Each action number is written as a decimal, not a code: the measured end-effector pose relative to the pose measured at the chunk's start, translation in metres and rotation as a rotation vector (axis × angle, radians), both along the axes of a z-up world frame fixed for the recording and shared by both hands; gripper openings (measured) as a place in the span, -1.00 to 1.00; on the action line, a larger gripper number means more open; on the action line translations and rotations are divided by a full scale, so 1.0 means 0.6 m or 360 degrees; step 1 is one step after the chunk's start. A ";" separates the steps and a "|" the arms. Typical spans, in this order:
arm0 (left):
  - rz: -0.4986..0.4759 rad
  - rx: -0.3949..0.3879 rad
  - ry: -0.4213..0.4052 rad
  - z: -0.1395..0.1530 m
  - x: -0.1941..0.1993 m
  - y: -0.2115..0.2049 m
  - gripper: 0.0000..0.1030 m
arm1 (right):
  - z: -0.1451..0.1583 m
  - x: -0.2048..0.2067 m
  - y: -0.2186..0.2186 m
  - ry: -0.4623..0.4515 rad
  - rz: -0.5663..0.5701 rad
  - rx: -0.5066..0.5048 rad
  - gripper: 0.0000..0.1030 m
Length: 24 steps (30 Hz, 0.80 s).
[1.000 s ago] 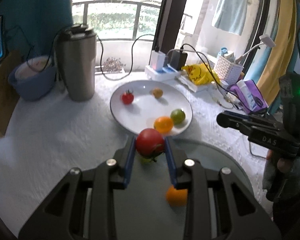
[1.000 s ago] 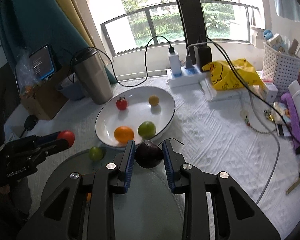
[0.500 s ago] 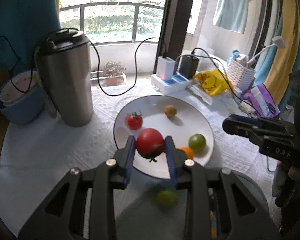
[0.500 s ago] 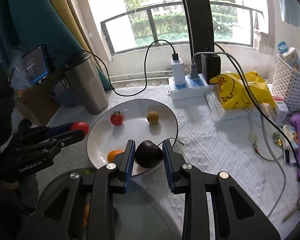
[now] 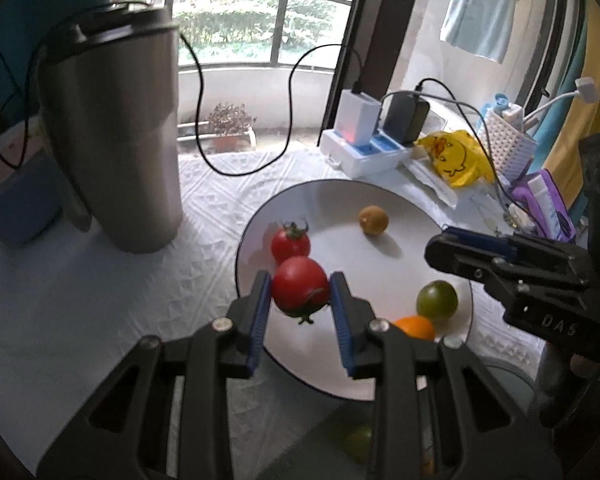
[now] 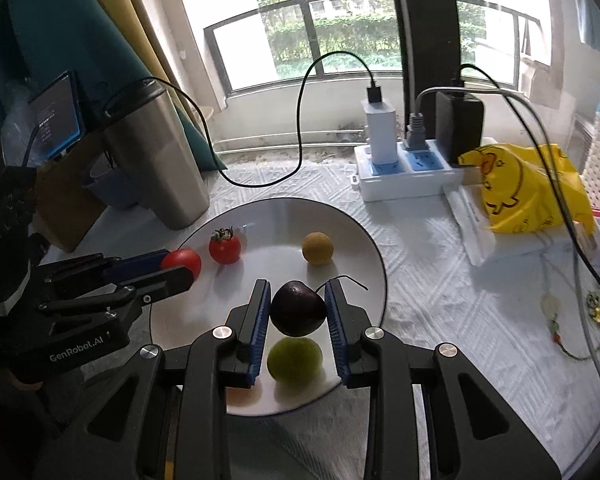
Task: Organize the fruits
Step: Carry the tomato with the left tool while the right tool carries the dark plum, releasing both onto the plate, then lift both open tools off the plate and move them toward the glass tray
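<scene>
My left gripper (image 5: 300,292) is shut on a red tomato (image 5: 300,285) and hangs over the left part of the white plate (image 5: 340,196). On the plate lie a smaller red tomato (image 5: 290,242), a yellow-brown fruit (image 5: 374,220), a green fruit (image 5: 437,300) and an orange (image 5: 414,327). My right gripper (image 6: 298,308) is shut on a dark purple fruit (image 6: 298,309) above the same plate (image 6: 364,240), just over the green fruit (image 6: 295,359). In the right wrist view the left gripper's red tomato (image 6: 182,263) shows at the plate's left rim.
A tall steel tumbler (image 5: 120,140) stands left of the plate, with a blue bowl (image 5: 12,204) behind it. A white power strip (image 6: 408,176) with chargers and cables, a yellow bag (image 6: 528,188) and a white basket (image 5: 508,148) lie behind. A round glass surface (image 5: 320,432) holding a green fruit (image 5: 358,444) sits in front.
Both grippers have carried their fruit forward from the round glass surface to above the white plate and sunk a little. Their grips are unchanged.
</scene>
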<state>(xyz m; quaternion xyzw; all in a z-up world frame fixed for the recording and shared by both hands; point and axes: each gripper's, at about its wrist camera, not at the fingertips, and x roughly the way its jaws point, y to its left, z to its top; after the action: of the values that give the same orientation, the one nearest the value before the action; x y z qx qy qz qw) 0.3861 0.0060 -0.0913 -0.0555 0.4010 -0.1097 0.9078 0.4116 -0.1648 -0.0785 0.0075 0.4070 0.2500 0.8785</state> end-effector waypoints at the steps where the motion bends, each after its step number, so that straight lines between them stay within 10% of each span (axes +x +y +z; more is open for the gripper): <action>1: 0.0001 -0.0003 0.0002 -0.002 0.001 0.001 -0.39 | -0.003 0.004 0.003 0.0002 0.0004 -0.0006 -0.42; 24: 0.0107 -0.0070 -0.0122 0.056 -0.039 0.018 -0.18 | 0.041 -0.036 0.002 -0.0080 -0.0004 -0.0059 -0.27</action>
<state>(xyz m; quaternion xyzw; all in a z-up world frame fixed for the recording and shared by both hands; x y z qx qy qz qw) 0.3625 0.0168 -0.0578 -0.0848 0.3613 -0.0899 0.9242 0.3902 -0.1636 -0.0541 -0.0146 0.3895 0.2413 0.8887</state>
